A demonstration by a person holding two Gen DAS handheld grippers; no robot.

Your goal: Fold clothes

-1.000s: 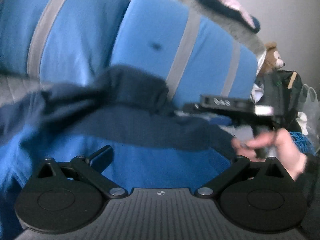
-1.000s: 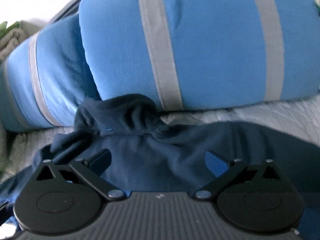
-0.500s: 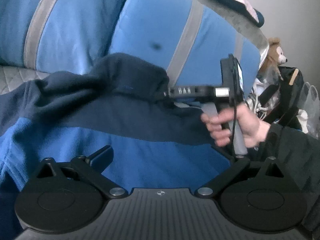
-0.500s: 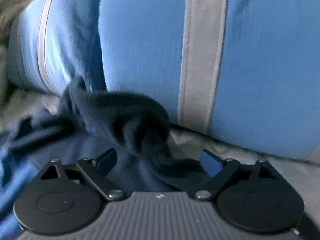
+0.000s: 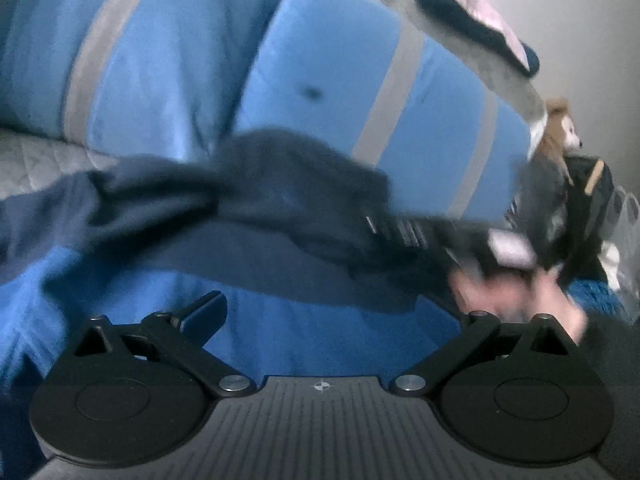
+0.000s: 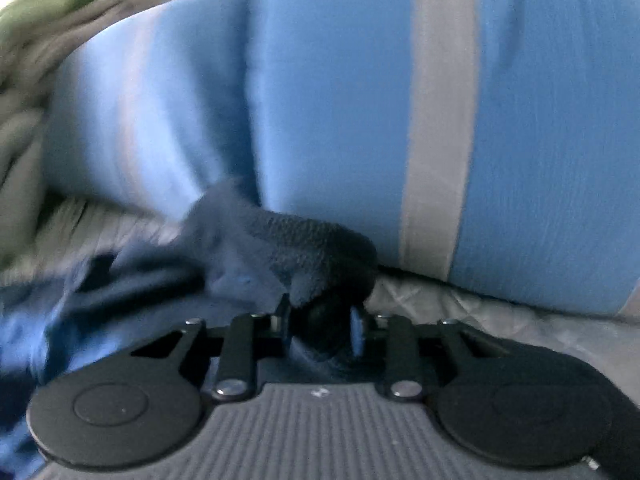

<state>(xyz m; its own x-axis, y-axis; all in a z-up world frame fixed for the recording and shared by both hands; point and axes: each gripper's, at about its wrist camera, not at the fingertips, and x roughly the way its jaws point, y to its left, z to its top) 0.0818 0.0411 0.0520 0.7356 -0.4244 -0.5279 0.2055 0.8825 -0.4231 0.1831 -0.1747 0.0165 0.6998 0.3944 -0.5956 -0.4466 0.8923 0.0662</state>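
Fabric now sits pinched in the right gripper [image 6: 320,330], whose 2 black jaws have just been closing from a wide spread onto a thick, fuzzy bunch of the dark navy and bright blue fleece garment [image 6: 280,256]; the pads press against the navy fold from both sides. Half a second ago that same fold lay loose between open fingers, so this is the moment the grasp is made. The left gripper [image 5: 332,312] hovers with its jaws wide apart and nothing between them, above the bright blue panel of the garment [image 5: 280,344], which spreads across the pale grey quilted bed cover [image 6: 500,316]. From the left wrist view, the right gripper [image 5: 404,232] appears as a blurred black bar reaching into the navy collar area, with the person's hand [image 5: 516,300] behind it, lower than it was. Beyond the garment, 2 large blue pillows with grey stripes [image 6: 400,112] lean upright, the bunched navy edge lying just at their base. With 1 corner secured, I judge the next move is lifting or drawing this edge across to start a fold; the left gripper has not yet taken hold.
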